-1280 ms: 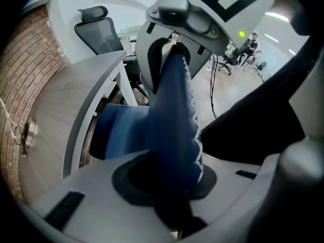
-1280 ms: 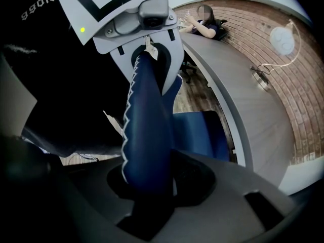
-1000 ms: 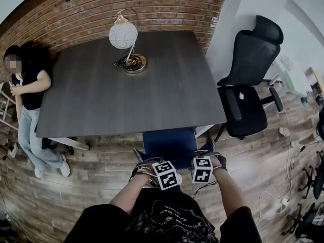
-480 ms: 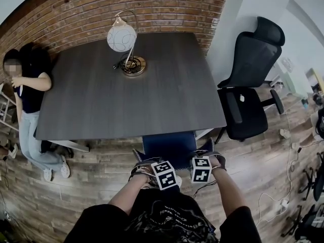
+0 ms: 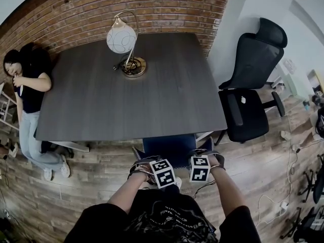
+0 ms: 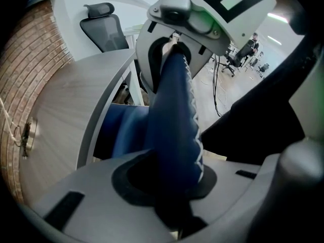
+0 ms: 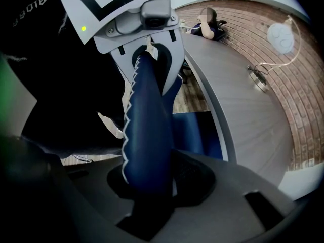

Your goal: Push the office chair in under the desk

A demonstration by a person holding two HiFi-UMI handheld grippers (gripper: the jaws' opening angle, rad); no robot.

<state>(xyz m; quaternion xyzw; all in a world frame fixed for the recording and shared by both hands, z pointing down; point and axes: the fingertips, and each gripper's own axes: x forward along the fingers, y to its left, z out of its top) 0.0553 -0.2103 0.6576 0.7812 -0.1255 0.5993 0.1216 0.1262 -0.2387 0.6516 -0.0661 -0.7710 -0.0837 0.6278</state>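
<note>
1. Head view: a dark wood-grain desk (image 5: 126, 95) fills the centre of the frame, with a brick wall (image 5: 152, 4) along the top behind it.
2. The blue office chair (image 5: 169, 145) sits at lower centre, its front part under the desk's near edge. Only the rear portion shows, just above the two marker cubes.
3. At the left end of the chair back is the left gripper (image 5: 146, 165), and at the right end the right gripper (image 5: 211, 158). Both arms reach up from the bottom of the frame.
4. Left gripper view: the jaws are pinched on the backrest's padded top edge, blue with white zigzag stitching. That edge runs from bottom centre up to the other gripper at the top.
5. Right gripper view: the jaws are likewise clamped on the stitched edge. The desk top curves down the right side of the frame.
6. A globe lamp (image 5: 123, 38) on a round brass base stands on the desk, upper left of centre.
7. A black chair (image 5: 248, 85) stands at right, beside the desk's right edge and not under it.
8. A person (image 5: 28, 85) in a dark top and light jeans is at far left, against the wall.
9. The floor (image 5: 86, 181) is wood plank.
</note>
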